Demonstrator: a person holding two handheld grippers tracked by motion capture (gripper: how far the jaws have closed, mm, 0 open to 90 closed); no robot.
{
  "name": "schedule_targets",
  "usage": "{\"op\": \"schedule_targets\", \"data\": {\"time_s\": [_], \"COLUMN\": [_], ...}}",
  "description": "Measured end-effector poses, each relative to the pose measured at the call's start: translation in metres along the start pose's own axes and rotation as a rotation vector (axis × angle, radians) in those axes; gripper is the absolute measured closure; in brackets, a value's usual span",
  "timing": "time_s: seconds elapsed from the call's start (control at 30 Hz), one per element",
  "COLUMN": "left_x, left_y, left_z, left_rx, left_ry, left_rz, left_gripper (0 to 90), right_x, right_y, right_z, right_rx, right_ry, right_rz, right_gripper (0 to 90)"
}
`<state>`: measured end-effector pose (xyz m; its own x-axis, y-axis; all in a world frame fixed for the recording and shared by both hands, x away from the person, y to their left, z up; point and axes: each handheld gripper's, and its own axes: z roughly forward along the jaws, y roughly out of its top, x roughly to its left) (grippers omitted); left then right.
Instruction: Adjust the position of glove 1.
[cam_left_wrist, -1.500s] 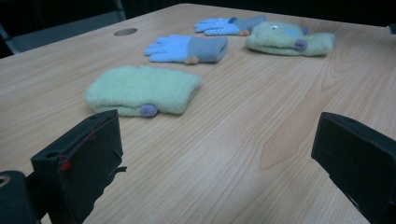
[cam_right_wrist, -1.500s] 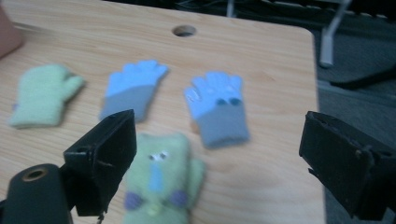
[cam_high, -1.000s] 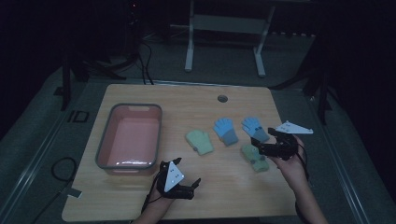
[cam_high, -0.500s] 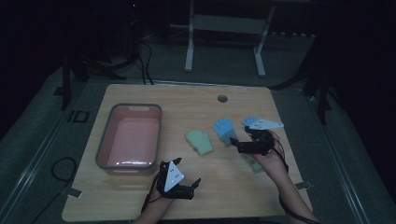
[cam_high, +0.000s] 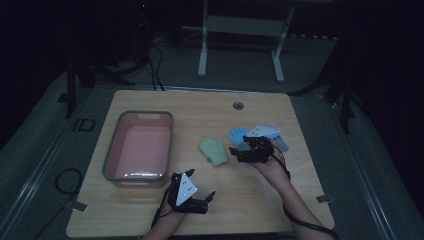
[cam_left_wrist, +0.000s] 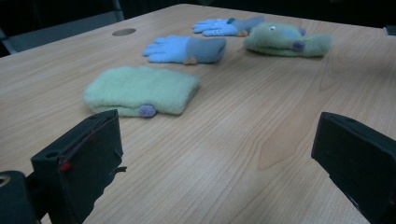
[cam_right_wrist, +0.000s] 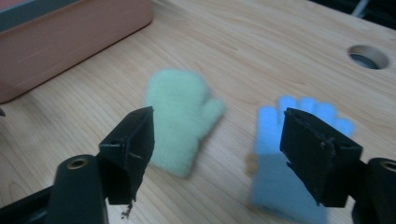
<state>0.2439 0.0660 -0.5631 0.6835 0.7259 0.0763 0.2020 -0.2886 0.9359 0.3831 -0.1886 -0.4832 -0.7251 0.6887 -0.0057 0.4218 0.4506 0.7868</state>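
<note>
A tub (cam_high: 139, 148) sits at the worktop's (cam_high: 200, 107) left; a mitten (cam_high: 214, 151) lies at centre, right of it. A glove (cam_high: 239, 135) lies just right of the mitten, a cable hole (cam_high: 238, 105) behind both. Another mitten (cam_left_wrist: 286, 39) lies farther right.

left gripper (cam_high: 209, 196): parked low in the frame, a bit left of centre, my left hand (cam_high: 172, 202) coming up from the bottom edge, nose pointing right. In its own view my jaws sit at the bottom corners, way apart, nothing between them.

right gripper (cam_high: 235, 152): middle right of the frame, nose pointing left, my right hand (cam_high: 270, 162) wrapped under it.

right forearm (cam_high: 300, 210): runs diagonally in from the bottom right corner.

right jaws: been closing in a little just now, but there's a wide gap and the pads aren't pressing on anything.

grey plates: pale triangle on top of each gripper.
</note>
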Motion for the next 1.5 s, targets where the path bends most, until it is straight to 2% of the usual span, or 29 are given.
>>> {"op": "schedule_targets", "data": {"time_s": [0.4,0.47,0.6,0.7,0.9,0.93,1.03,1.23,1.33,1.5], "left_x": [0.000,0.000,0.000,0.000,0.000,0.000,0.000,0.000,0.000,0.000], "left_y": [0.000,0.000,0.000,0.000,0.000,0.000,0.000,0.000,0.000,0.000], "left_z": [0.000,0.000,0.000,0.000,0.000,0.000,-0.001,0.000,-0.001,-0.001], "left_rx": [-0.001,-0.002,-0.003,-0.003,-0.004,-0.004,-0.004,-0.004,-0.005,-0.005], "left_ry": [-0.001,-0.001,-0.002,-0.003,-0.004,-0.005,-0.006,-0.007,-0.006,-0.006], "left_rz": [0.004,0.005,0.005,0.004,0.003,0.000,0.001,0.002,0.002,0.002], "left_gripper": [2.3,2.3,2.3,2.3,2.3,2.3,2.3,2.3,2.3,2.3], "right_x": [0.012,0.014,0.015,0.015,0.016,0.016,0.016,0.015,0.016,0.012], "right_y": [0.008,0.010,0.012,0.014,0.015,0.015,0.015,0.014,0.009,0.003], "right_z": [0.037,0.043,0.054,0.062,0.072,0.079,0.085,0.095,0.104,0.109], "right_rx": [0.038,0.047,0.053,0.066,0.089,0.098,0.107,0.117,0.150,0.147], "right_ry": [0.034,0.039,0.029,0.041,0.040,0.044,0.040,0.054,0.046,0.073], "right_rz": [-0.039,-0.044,-0.059,-0.059,-0.083,-0.100,-0.109,-0.100,-0.103,-0.066], "right_gripper": [33.4,37.3,41.2,44.0,46.5,48.6,49.7,52.0,52.3,54.1]}}
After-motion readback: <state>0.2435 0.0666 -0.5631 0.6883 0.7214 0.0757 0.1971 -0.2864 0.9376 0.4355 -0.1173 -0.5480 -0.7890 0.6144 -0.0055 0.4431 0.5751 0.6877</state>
